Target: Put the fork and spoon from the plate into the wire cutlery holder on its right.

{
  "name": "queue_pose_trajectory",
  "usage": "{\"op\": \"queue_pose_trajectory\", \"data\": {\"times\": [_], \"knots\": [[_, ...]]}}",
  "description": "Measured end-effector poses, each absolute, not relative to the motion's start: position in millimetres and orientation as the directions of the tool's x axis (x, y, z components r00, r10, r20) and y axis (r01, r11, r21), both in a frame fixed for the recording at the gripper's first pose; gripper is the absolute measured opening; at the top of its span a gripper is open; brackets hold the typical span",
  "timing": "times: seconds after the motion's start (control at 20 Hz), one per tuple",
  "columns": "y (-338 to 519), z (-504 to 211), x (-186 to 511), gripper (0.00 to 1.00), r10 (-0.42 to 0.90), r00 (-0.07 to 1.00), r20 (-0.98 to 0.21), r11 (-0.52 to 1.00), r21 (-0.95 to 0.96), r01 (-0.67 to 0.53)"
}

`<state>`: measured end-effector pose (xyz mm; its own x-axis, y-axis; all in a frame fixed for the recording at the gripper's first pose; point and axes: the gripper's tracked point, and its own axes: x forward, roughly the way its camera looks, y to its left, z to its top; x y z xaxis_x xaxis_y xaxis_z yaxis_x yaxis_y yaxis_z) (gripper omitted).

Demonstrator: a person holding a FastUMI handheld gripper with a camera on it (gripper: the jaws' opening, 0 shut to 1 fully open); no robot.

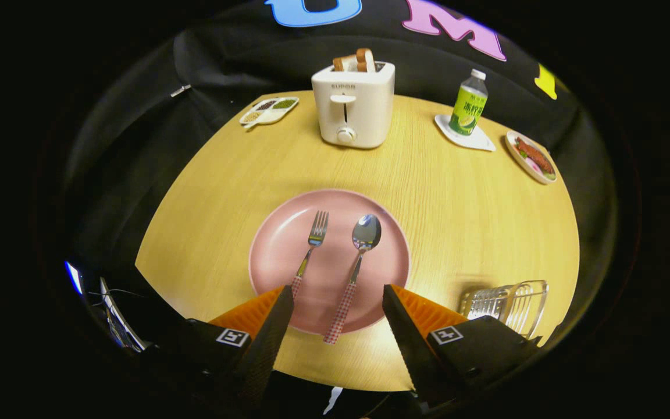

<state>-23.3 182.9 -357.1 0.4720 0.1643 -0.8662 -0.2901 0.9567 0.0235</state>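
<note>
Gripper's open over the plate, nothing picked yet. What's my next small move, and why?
Probably ease the gripper down and forward onto the spoon: its handle lies between the open fingers, while the fork runs by the left finger. Both still lie on the plate; the holder waits to the right.

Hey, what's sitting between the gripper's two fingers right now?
In the gripper view, the open gripper frames the spoon, whose checked handle lies on the pink plate. The fork lies by the left finger.
</note>
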Motion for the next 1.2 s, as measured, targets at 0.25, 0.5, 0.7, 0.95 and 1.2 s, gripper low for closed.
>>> {"op": "queue_pose_trajectory", "data": {"times": [0.25, 0.5, 0.7, 0.95, 1.2], "knots": [[177, -385, -28, 0.84, 0.125, 0.395, -0.91, 0.963, 0.016, -0.268], [179, -397, -31, 0.66, 0.102, 0.35, -0.931, 0.96, 0.0, -0.279], [175, -409, -28, 0.39, 0.06, 0.321, -0.945, 0.961, -0.033, -0.274], [175, -408, -27, 0.14, 0.068, 0.291, -0.954, 0.968, -0.008, -0.252], [175, -392, -30, 0.11, 0.126, 0.288, -0.949, 0.964, 0.049, -0.259]]}}
